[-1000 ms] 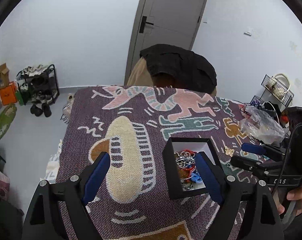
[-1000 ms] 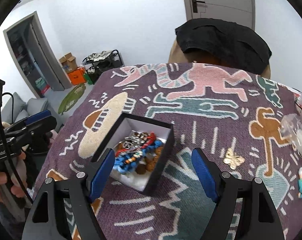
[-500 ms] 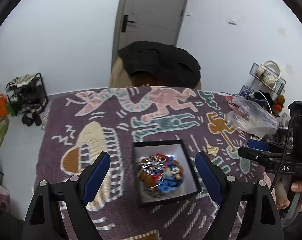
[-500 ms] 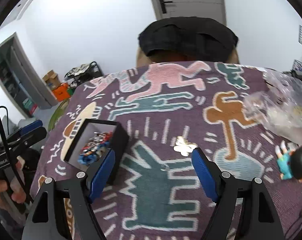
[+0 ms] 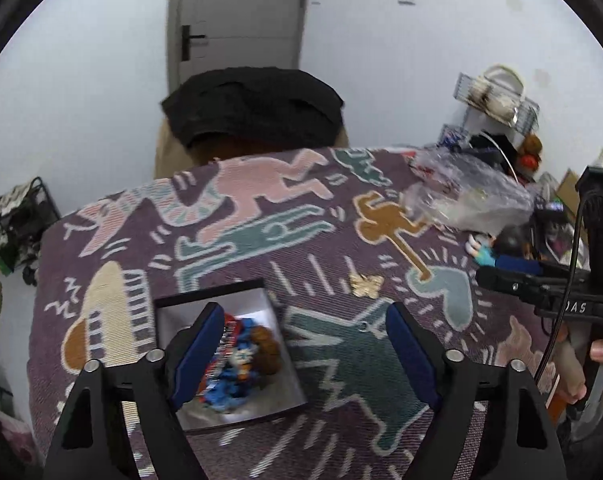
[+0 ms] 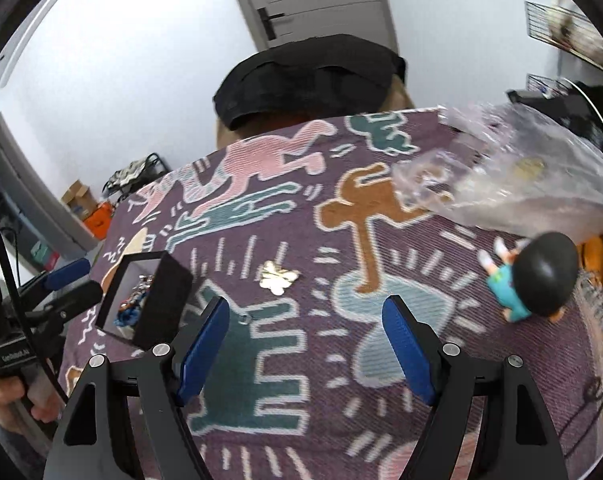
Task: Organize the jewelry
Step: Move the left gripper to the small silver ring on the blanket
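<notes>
Over the last second the right tool [image 6: 303, 344] has swung off the black jewelry box [image 6: 157, 300] toward the gold butterfly piece [image 6: 278, 276] lying loose on the worktop's patterned cloth [image 6: 381, 380]. Both tools stay spread and empty, the left tool [image 5: 301, 354] beside the box, so a pickup likely comes next.

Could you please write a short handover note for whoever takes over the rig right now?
Left claw: open, empty, above the cloth near the black jewelry box.
Right claw: open, empty, aimed at the cloth below the gold butterfly piece.
Done: the box holds a pile of beaded jewelry.
Left: the butterfly piece and a small silver ring lie loose on the patterned cloth, outside the box.
</notes>
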Demonstrator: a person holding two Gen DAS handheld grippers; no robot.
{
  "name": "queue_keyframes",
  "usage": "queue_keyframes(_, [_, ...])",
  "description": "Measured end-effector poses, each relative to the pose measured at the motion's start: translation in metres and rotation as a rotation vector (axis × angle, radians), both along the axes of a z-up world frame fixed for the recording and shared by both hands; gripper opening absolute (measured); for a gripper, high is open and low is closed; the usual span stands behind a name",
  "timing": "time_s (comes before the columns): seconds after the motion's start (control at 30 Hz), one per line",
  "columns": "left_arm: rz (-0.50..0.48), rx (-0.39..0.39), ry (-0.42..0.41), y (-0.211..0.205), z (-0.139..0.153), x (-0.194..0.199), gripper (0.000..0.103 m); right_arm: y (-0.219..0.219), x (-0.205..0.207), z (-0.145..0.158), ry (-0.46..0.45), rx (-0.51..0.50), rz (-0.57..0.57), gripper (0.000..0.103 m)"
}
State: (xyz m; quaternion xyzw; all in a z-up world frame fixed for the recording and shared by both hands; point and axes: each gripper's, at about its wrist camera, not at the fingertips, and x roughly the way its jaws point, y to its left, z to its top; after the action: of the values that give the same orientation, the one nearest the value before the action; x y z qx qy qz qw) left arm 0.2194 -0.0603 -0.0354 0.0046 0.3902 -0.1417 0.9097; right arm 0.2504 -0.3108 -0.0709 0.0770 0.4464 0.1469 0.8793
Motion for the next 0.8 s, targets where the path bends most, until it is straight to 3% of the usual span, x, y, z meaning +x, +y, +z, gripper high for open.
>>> queue_keyframes(0.4, [-0.094, 0.052, 0.176, -0.063, -0.038, 0.028, 0.058, -0.047, -0.014, -0.02, 0.009, 0.023, -0.07, 0.078])
queue_keyframes(0.8, [-0.064, 0.114, 0.312, -0.087, -0.076, 0.058, 0.037, -0.076, -0.021, -0.036, 0.019, 0.062, -0.1, 0.078])
